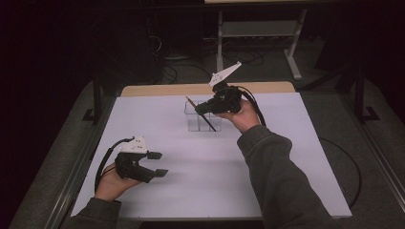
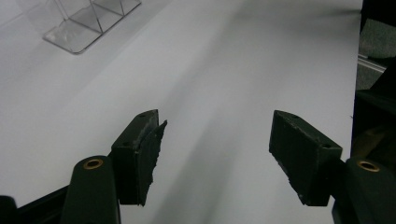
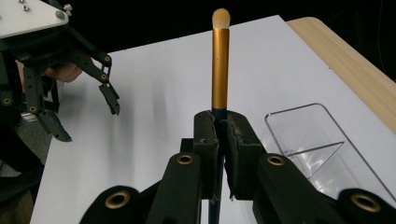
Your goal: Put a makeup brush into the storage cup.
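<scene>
Right gripper (image 1: 204, 109) raised above the far middle of the white counter (image 1: 286, 157), clamped tight on a makeup brush (image 1: 200, 113). In the right gripper view, both black pads pressed flat against the brush's (image 3: 220, 70) dark lower handle, gold ferrule rising straight up from between them and ending in a small pale bristle tip. Seen from the high view, same brush slanted, gold end pointing up and to the left, dark handle running down and to the right across the clear organizer (image 1: 193, 120). Whether the handle's lower end touches the organizer or hangs just over it: cannot tell. Organizer (image 3: 322, 149) standing on the counter just beside the right gripper, transparent, split by inner walls into compartments, near the counter's wooden far edge (image 1: 205, 88). Left gripper (image 1: 160, 163) low over the near left part of the counter, well apart from the brush and the organizer, jaws spread wide with nothing between them. In the left gripper view, bare white surface between the two pads (image 2: 149, 154), and a corner of the organizer (image 2: 84, 23) at upper left. Left gripper (image 3: 88, 114) also visible in the right gripper view, at left, jaws apart and empty.
</scene>
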